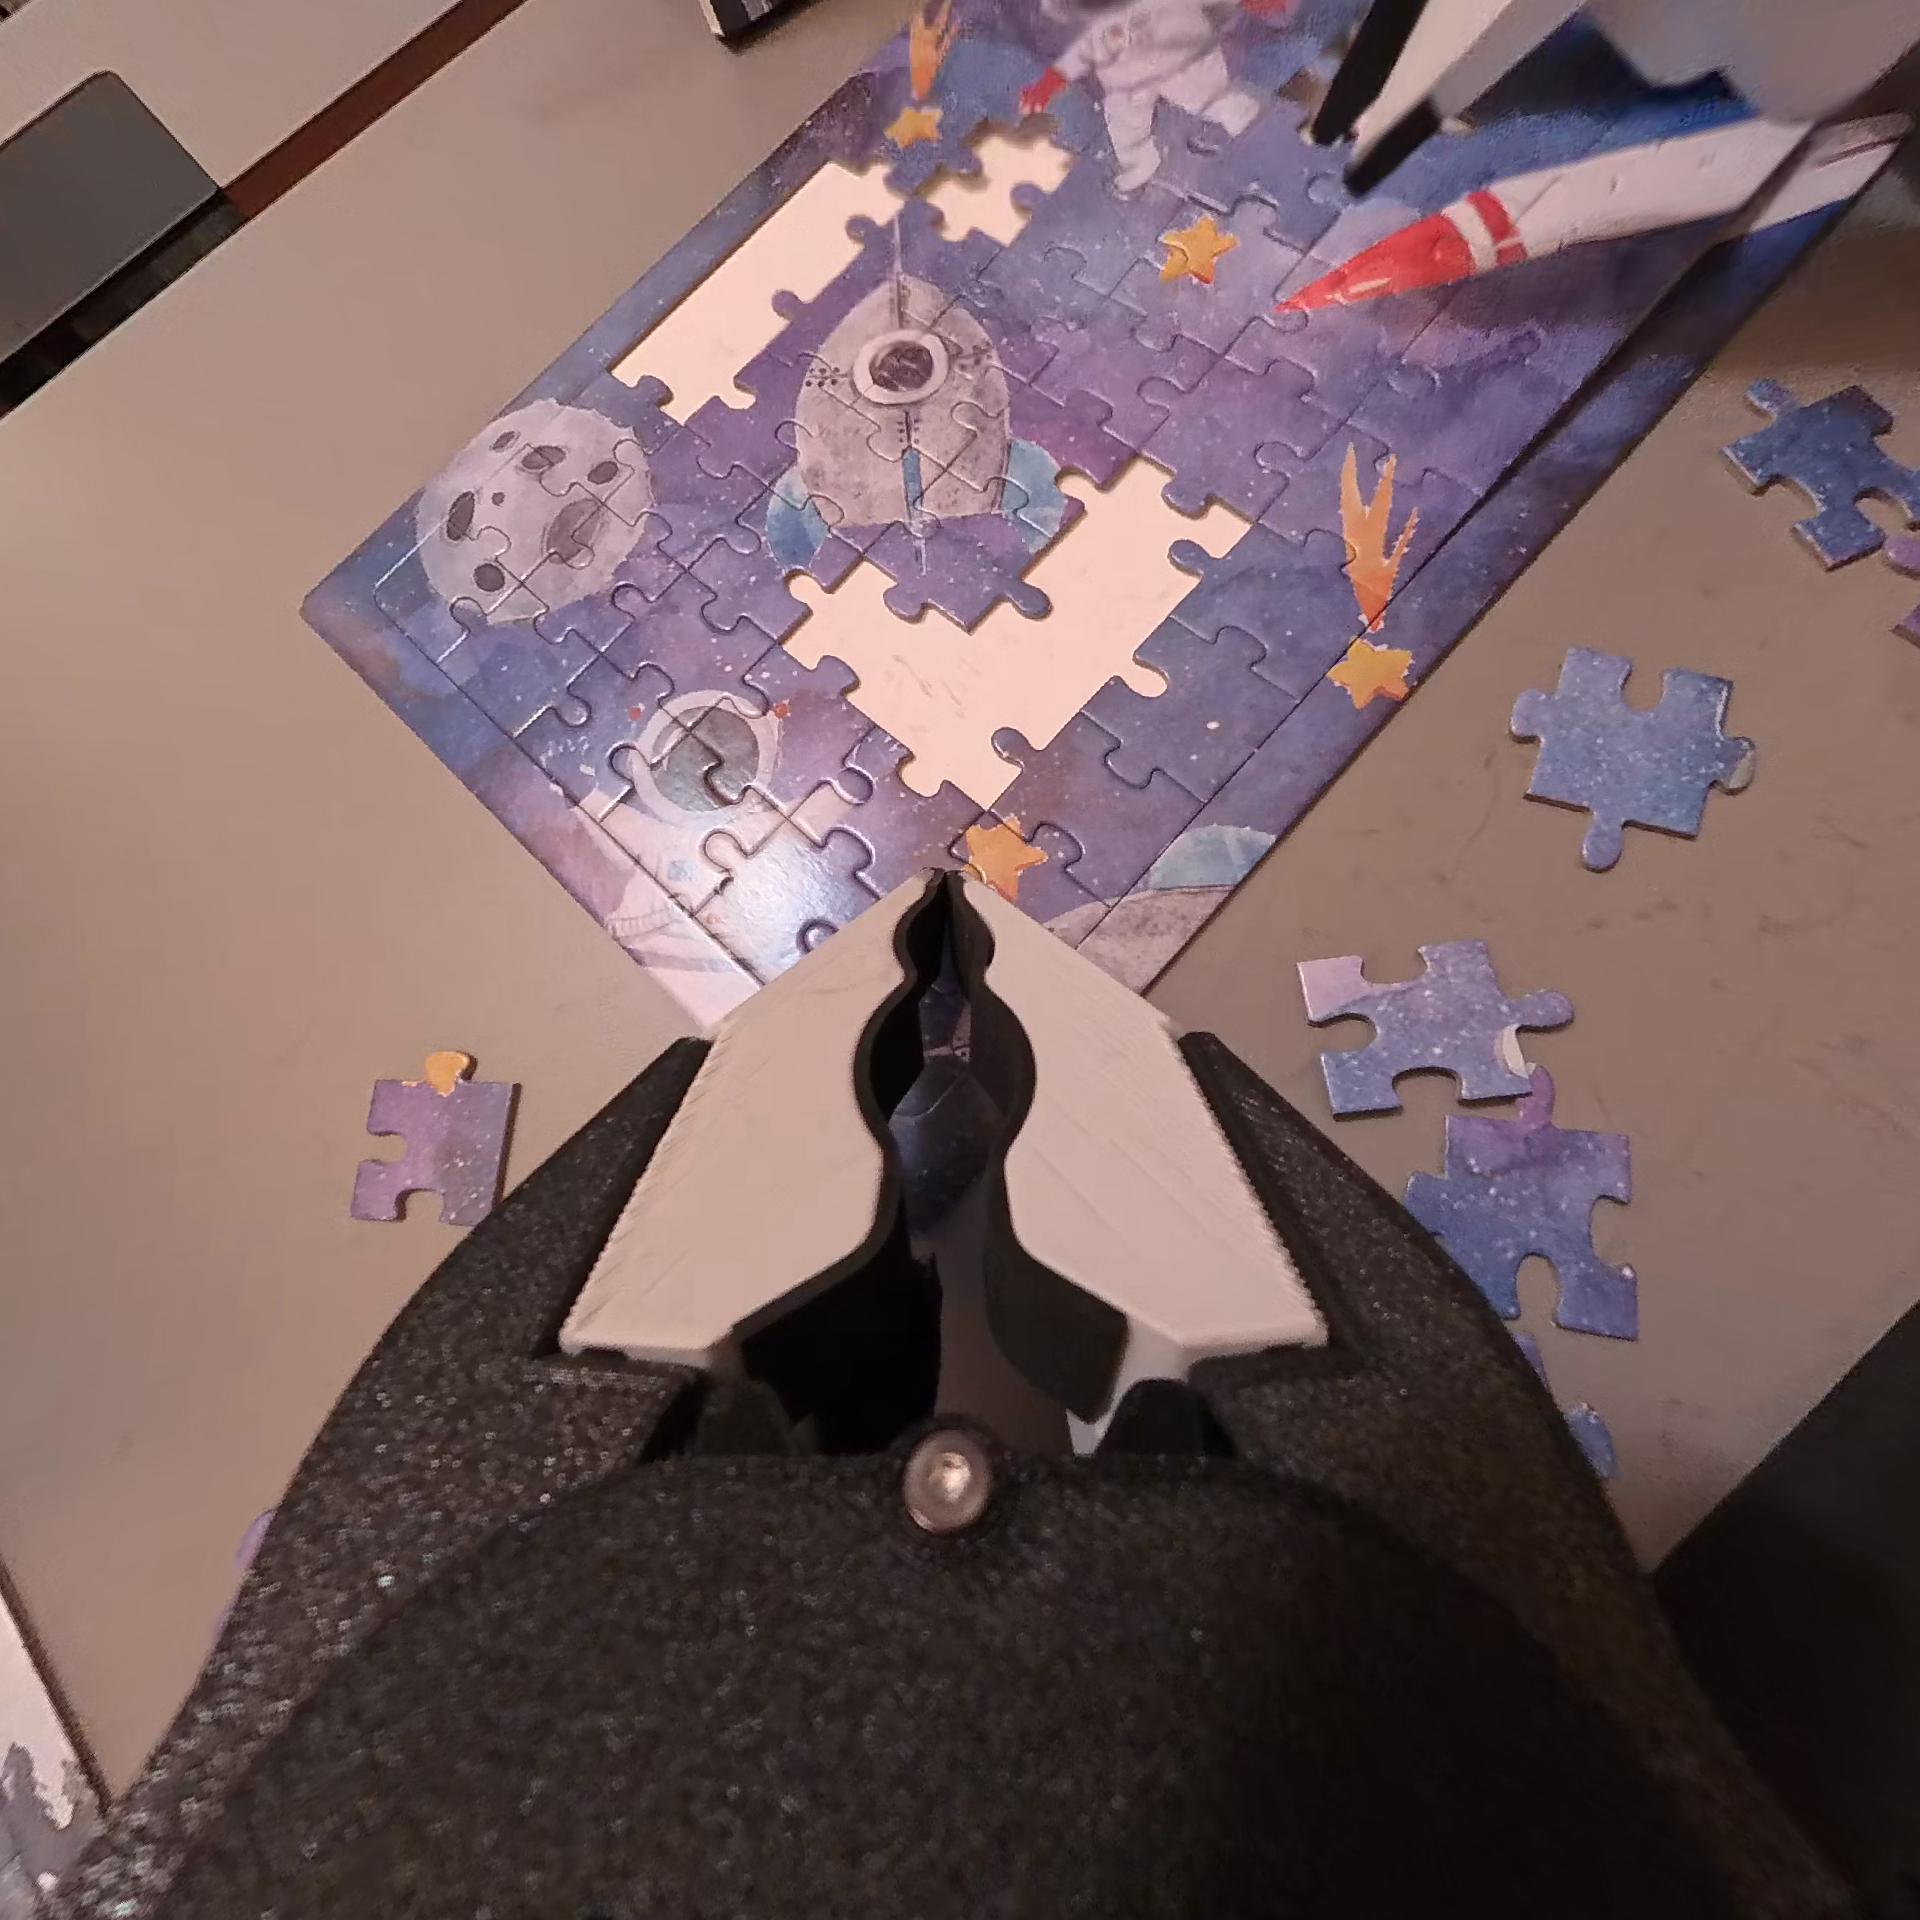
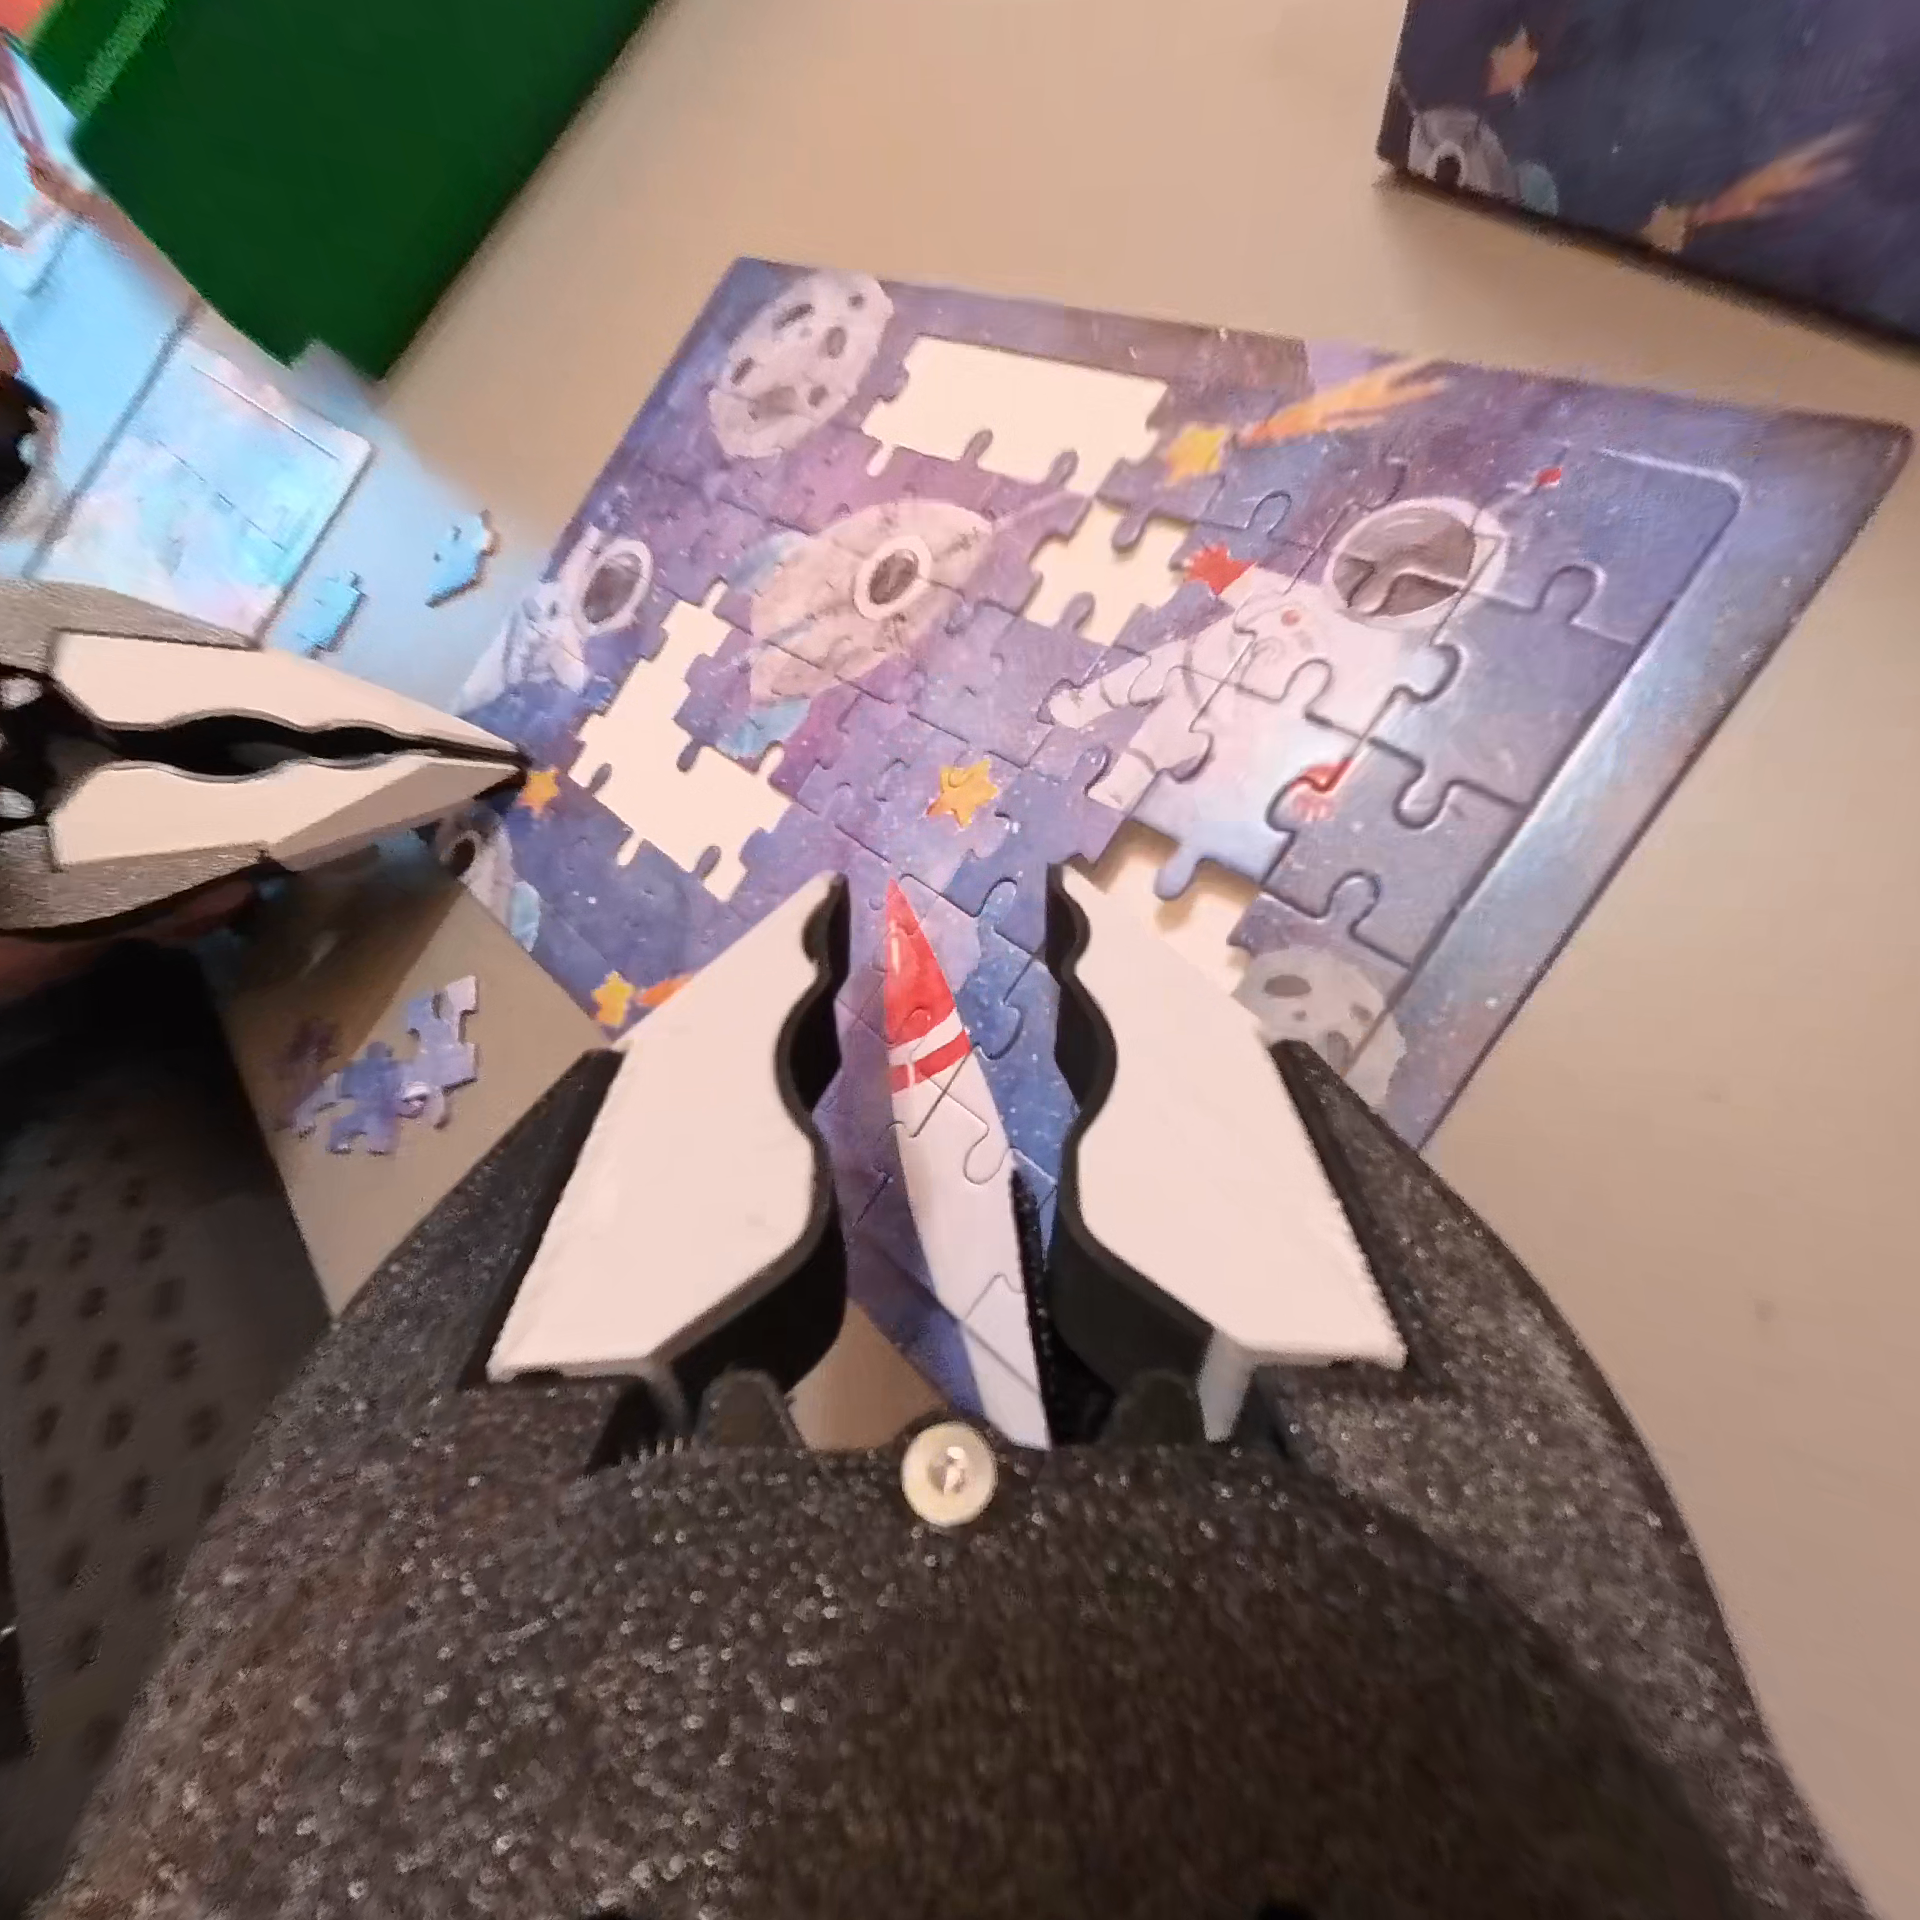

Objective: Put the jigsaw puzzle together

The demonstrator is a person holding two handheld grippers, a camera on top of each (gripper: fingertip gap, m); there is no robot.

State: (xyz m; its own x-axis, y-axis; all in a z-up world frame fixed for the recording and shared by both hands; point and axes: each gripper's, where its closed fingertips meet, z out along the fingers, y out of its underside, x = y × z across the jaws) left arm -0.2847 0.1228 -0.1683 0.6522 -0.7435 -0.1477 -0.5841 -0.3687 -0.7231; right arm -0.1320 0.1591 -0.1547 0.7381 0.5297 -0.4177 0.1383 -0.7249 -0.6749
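A space-themed jigsaw puzzle (image 1: 1195, 343) lies in its flat frame on the beige table, also in the right wrist view (image 2: 1507, 727). White gaps show in it, a large one (image 1: 997, 644) near the middle and a long one (image 1: 748, 301) at the far edge. My left gripper (image 1: 945, 881) is shut, its tips at the puzzle's near edge by an orange star; I see no piece in it. It also shows in the right wrist view (image 2: 511, 767). My right gripper (image 2: 943, 888) is open and empty over the red and white rocket (image 2: 920, 1018), and shows in the left wrist view (image 1: 1351, 156).
Loose blue pieces (image 1: 1631, 748) (image 1: 1423, 1029) (image 1: 1527, 1216) lie right of the puzzle, one purple piece (image 1: 436, 1143) to its left. A puzzle box (image 2: 1662, 135), a green box (image 2: 291, 156) and a pale blue puzzle (image 2: 208, 488) sit around. A dark block (image 1: 1808, 1558) is at the lower right. Across from one pair of fingers to the other is roughly 15 centimeters.
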